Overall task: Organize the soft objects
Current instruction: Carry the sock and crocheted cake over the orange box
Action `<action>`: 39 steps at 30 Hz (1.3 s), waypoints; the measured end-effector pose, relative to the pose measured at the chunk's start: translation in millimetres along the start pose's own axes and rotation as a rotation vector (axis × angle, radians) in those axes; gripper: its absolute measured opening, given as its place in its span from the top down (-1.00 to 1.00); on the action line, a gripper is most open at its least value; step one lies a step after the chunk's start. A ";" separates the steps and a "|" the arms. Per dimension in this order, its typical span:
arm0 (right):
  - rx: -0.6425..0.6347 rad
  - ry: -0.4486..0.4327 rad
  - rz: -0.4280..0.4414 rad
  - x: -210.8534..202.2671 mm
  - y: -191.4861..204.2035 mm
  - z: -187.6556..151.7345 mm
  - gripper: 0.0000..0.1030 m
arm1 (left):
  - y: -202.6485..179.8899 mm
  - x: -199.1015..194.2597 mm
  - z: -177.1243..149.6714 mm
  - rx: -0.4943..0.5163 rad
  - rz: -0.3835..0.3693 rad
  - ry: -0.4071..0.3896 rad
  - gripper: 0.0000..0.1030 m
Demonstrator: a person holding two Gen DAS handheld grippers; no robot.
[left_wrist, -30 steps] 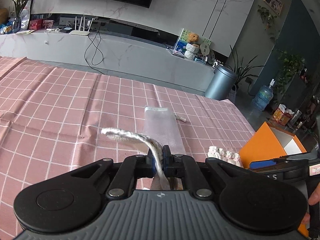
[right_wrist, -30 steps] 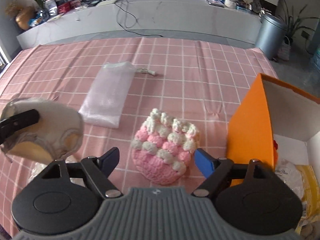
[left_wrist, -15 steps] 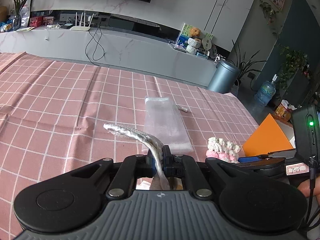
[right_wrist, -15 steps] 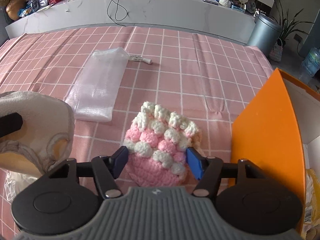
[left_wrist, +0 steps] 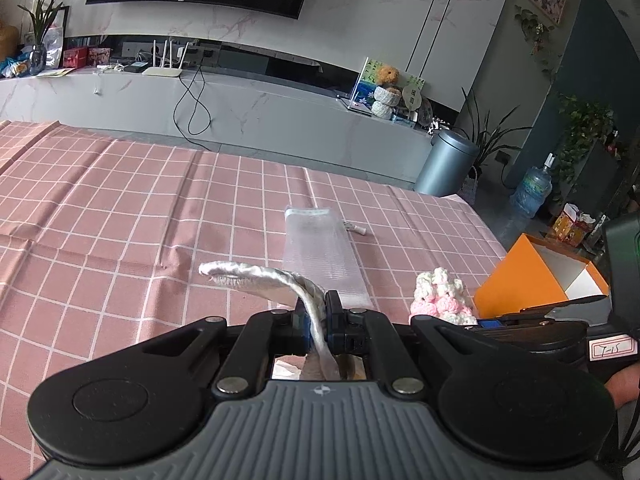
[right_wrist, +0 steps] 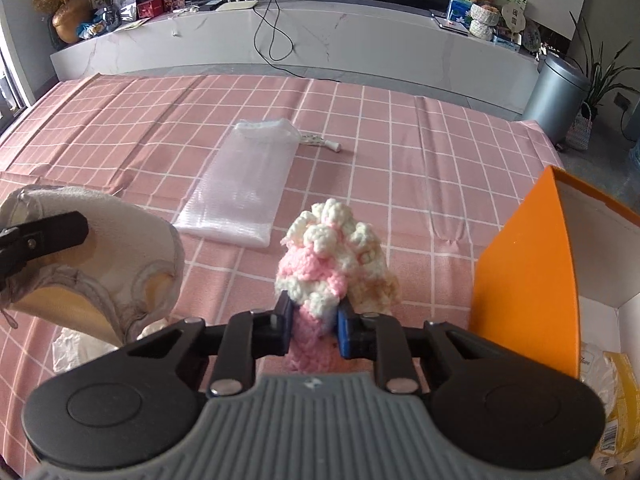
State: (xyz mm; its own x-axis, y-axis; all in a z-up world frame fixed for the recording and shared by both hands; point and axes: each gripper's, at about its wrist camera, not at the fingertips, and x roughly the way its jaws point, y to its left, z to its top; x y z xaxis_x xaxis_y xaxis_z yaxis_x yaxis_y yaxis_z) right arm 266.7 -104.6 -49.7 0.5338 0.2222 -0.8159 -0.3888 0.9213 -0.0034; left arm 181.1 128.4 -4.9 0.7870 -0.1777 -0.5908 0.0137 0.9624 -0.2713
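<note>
My right gripper point(right_wrist: 313, 330) is shut on a pink and white crochet piece point(right_wrist: 334, 252), squeezing its near end on the pink checked tablecloth point(right_wrist: 120, 128). The piece also shows in the left wrist view point(left_wrist: 440, 298). My left gripper point(left_wrist: 318, 326) is shut on the edge of a beige and white soft pad point(left_wrist: 256, 276), held above the table. The pad shows at the left of the right wrist view point(right_wrist: 100, 264).
An open orange box point(right_wrist: 528, 280) with packets inside stands at the right. A clear bubble-wrap bag point(right_wrist: 244, 184) lies mid-table, a small white tag point(right_wrist: 320, 141) beside it. Crumpled white wrapping point(right_wrist: 80, 348) lies under the pad.
My right gripper moved forward and closed on the crochet piece, which now bunches upward. My left gripper still holds the pad with little change.
</note>
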 end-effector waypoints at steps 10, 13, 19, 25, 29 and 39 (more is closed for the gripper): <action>-0.066 -0.147 0.115 -91.8 -5.8 -20.2 0.62 | -46.6 -44.4 8.0 0.105 -0.051 -0.072 0.86; -0.099 -0.189 0.114 -120.1 -13.6 -29.8 0.62 | -66.7 -55.6 9.1 0.148 -0.088 -0.094 0.86; -0.117 -0.252 0.064 -172.2 -42.4 -49.4 0.62 | -112.2 -69.1 10.0 0.228 -0.178 -0.123 0.86; -0.078 -0.286 -0.028 -206.1 -81.9 -65.1 0.62 | -160.5 -63.8 6.1 0.292 -0.298 -0.112 0.86; -0.068 -0.286 -0.083 -216.8 -105.9 -74.0 0.62 | -188.1 -49.3 8.3 0.322 -0.365 -0.080 0.86; -0.018 -0.232 -0.153 -199.9 -163.4 -74.2 0.62 | -240.8 0.0 6.4 0.477 -0.472 -0.008 0.86</action>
State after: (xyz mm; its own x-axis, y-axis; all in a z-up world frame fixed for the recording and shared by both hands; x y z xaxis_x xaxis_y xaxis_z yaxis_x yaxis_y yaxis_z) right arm 167.8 -323.2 71.1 0.7438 0.1502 -0.6513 -0.3029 0.9444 -0.1281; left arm 181.7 -102.1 65.3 0.6346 -0.6020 -0.4847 0.6272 0.7676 -0.1321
